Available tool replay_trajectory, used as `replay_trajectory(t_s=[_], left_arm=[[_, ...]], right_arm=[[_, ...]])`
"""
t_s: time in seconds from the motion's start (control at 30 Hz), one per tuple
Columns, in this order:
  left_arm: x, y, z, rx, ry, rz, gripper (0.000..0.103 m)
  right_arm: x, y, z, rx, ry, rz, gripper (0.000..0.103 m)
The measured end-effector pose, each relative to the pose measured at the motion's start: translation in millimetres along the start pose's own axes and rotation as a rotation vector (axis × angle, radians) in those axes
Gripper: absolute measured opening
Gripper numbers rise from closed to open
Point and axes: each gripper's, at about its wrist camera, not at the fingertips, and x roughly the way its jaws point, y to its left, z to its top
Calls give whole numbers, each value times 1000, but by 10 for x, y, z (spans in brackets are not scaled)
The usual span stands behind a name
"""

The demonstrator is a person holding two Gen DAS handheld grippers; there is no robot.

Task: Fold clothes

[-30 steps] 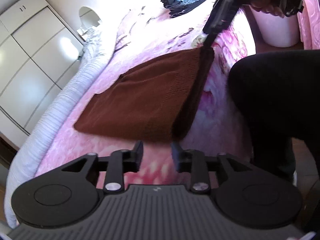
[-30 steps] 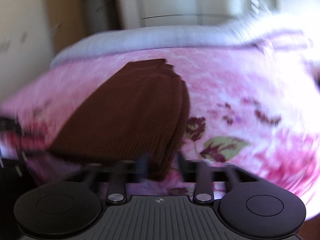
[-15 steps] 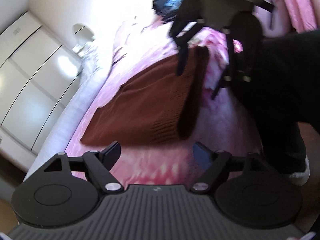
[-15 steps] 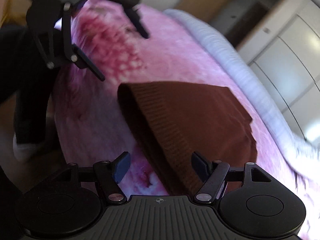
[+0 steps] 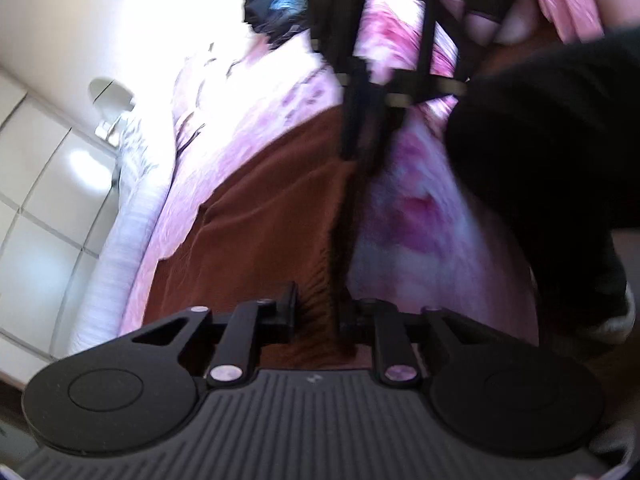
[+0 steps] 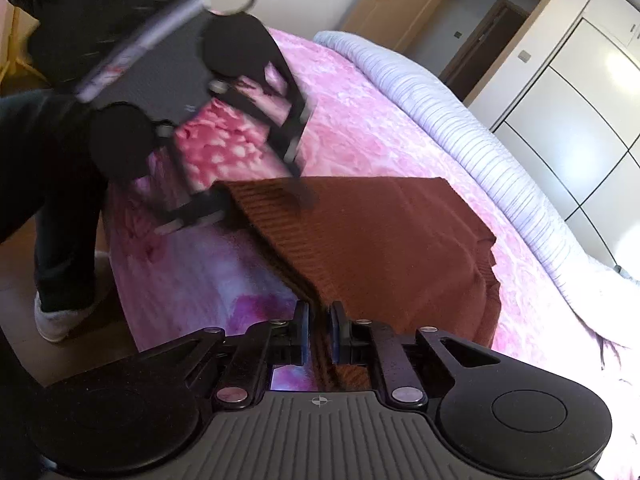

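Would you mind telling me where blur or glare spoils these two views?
Left wrist view: the wall is blown out white, and the right gripper and brown sweater are motion-smeared. Right wrist view: sharper, only the left gripper is streaked.

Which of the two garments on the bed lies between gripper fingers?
The brown knitted garment: the left gripper and right gripper are closing on its edge. The dark bluish pile lies untouched farther away.

Daylight, bright. Left wrist view: glare blows out the plain white wall (image 5: pixel 132 12) top left; motion blur over most of frame. Right wrist view sharper; glossy white wardrobe doors (image 6: pixel 592 92) reflect light, top-left corner smeared. Both w/ fisheye bending, dark vignette at corners.
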Motion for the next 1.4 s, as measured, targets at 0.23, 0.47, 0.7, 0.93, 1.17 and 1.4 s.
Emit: replay_trajectory(t_s=[0.23,0.47,0.7,0.93,1.17,1.4], left_arm=[[-75,249,47,-80,-37,-18,14],[-141,218,-3,-64,-52,-20,15],[-36,-152,-131,98,-46,84,43],[213,-222,-232,261,37,171,16],[-166,63,-90,99,3,106,12],[-1064,-10,51,-34,-88,-35,12]], right_arm=[[24,309,-112,-128,-3,-96,48],[318,229,-274,-297,98,-204,47],[348,-5,-413,-322,164,-215,16],[209,-95,-315,-312,147,-226,15],[-31,-149,-180,-304,135,-245,14],[-874,124,-60,-238,81,-211,14]])
